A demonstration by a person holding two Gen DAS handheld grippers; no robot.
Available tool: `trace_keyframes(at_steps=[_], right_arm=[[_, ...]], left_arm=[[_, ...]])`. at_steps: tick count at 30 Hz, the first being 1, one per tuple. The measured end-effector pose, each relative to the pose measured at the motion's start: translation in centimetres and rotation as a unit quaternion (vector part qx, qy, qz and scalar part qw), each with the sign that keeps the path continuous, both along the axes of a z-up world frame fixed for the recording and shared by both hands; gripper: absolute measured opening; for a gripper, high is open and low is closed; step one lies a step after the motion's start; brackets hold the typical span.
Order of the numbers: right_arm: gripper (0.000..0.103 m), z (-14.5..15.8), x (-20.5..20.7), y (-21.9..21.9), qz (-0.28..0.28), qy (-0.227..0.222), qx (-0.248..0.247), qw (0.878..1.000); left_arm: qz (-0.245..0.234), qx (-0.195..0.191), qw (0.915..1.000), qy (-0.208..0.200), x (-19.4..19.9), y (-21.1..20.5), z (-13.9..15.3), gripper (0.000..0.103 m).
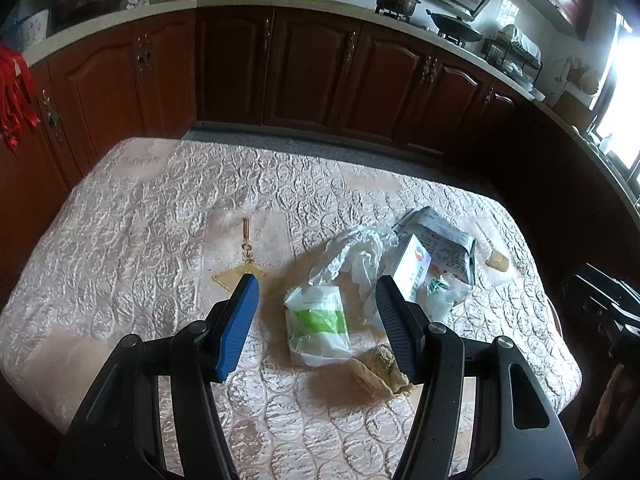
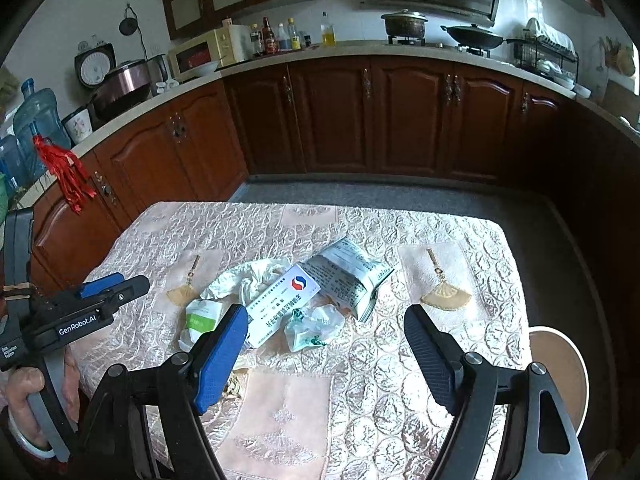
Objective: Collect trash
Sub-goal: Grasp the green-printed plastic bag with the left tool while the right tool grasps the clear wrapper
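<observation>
A pile of trash lies mid-table: a green-and-white plastic packet [image 1: 316, 320] [image 2: 202, 320], a crumpled white bag [image 1: 360, 252] [image 2: 248, 276], a white medicine box [image 1: 412, 268] [image 2: 280, 304], a folded printed leaflet [image 1: 440, 240] [image 2: 348, 276] and a crumpled clear wrapper with green print [image 1: 444, 292] [image 2: 312, 328]. My left gripper [image 1: 316, 288] [image 2: 134, 279] hovers open over the packet, which shows between its fingers untouched. My right gripper [image 2: 324, 314] stands wide open above the clear wrapper, holding nothing.
The table [image 2: 400, 380] wears a cream quilted cloth with gold fan motifs [image 2: 446, 300]. A round stool [image 2: 560, 364] sits at its right side. A hand [image 2: 24, 400] grips the left tool's handle. Dark wood cabinets [image 2: 332, 120] and a cluttered counter line the far side.
</observation>
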State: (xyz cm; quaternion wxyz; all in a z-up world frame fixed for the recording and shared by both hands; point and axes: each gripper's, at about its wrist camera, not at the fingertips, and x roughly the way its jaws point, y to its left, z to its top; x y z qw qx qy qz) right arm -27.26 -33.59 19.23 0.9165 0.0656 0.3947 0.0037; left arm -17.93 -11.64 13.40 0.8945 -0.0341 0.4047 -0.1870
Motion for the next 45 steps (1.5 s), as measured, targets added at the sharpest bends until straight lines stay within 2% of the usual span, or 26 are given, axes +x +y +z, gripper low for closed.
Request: trace_keyframes(at_steps=[3,6,14,23,27,28,29,31,34,38,45], right_arm=[[0.078,-0.9,0.4,-0.1,0.002,0.01,0.005,1.0],[0.078,-2.5,1.1,-0.3,0.007,0.03,0.013,0.999],[0.078,-7.9,4.4,0.2,0.027,0.087,0.055,0.994],[0.078,-13.0,9.2,-0.2,0.021,0.129,0.094,0.987],[0.078,-14.3,10.6,-0.9,0.008,0.142,0.137,0.98],[0.074,-14.6,10.8,-1.1,0.005,0.145,0.149,0.978],[0.061,-14.9,10.9,-1.2,0.002,0.145,0.159,0.977],[0.045,-14.9,10.8,-1.3,0.003,0.143,0.164,0.976],[0.031,-14.5,10.2,-1.5,0.011,0.134,0.175,0.975],[0.027,-12.8,8.6,-1.4,0.03,0.117,0.164,0.979],[0.026,-9.8,5.5,-2.2,0.039,0.089,0.157,0.983]], left_arm=[[-0.004,-0.008,0.9998,0.019,0.5,0.1,-0.9,0.06],[-0.014,-0.019,0.9983,0.054,1.3,0.2,-2.4,0.06],[-0.019,-0.022,0.9925,0.119,3.2,-0.5,-6.3,0.06],[-0.023,0.022,0.9859,0.164,5.7,-2.9,-9.7,0.06],[-0.032,0.033,0.9868,0.156,6.2,-3.8,-10.0,0.056],[-0.036,0.032,0.9872,0.152,6.1,-3.9,-10.0,0.045],[-0.039,0.032,0.9874,0.15,6.0,-4.1,-10.0,0.044],[-0.041,0.031,0.9884,0.143,6.0,-4.2,-9.9,0.034],[-0.044,0.027,0.9892,0.137,5.5,-3.5,-9.4,0.03],[-0.04,0.019,0.9923,0.115,4.6,-2.1,-7.6,0.029],[-0.046,0.006,0.9957,0.08,2.6,-1.3,-4.1,0.029]])
